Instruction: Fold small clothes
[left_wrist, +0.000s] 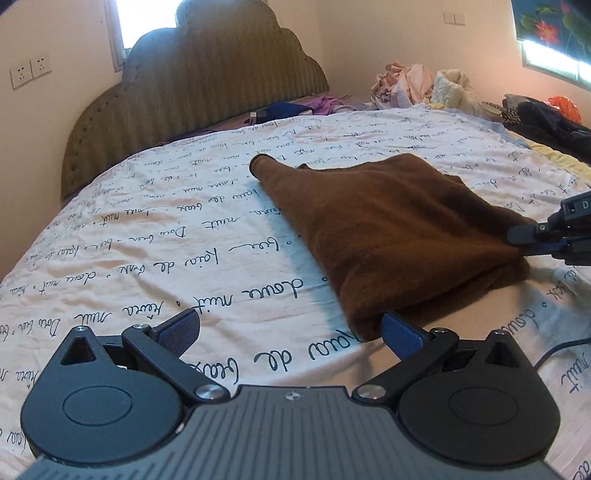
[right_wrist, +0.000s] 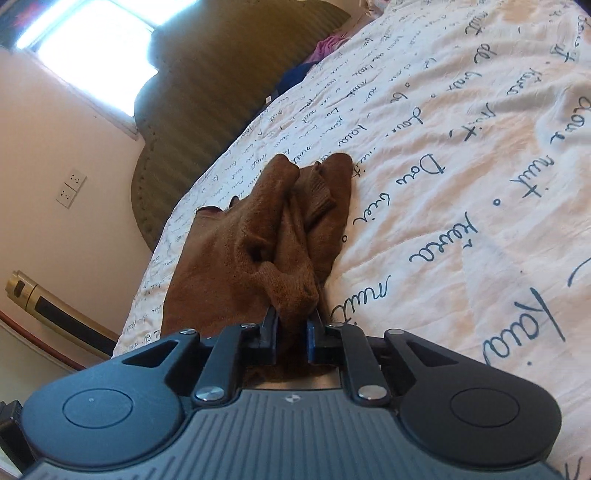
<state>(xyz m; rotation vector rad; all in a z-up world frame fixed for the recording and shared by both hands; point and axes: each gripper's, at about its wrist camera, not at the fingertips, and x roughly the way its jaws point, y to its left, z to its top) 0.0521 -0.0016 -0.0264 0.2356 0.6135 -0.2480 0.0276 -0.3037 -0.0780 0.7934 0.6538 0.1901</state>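
Note:
A brown knitted garment lies folded on the white bedsheet printed with script, one sleeve pointing toward the headboard. My left gripper is open wide at the garment's near corner. Its right finger is tucked against the cloth's edge and its left finger rests over bare sheet. My right gripper is shut on a bunched fold of the brown garment. In the left wrist view the right gripper pinches the garment's right edge.
An olive padded headboard stands at the far end. A heap of pale clothes and dark clothing lie at the far right of the bed. A black cable trails at the right. A gold-coloured object sits beside the bed.

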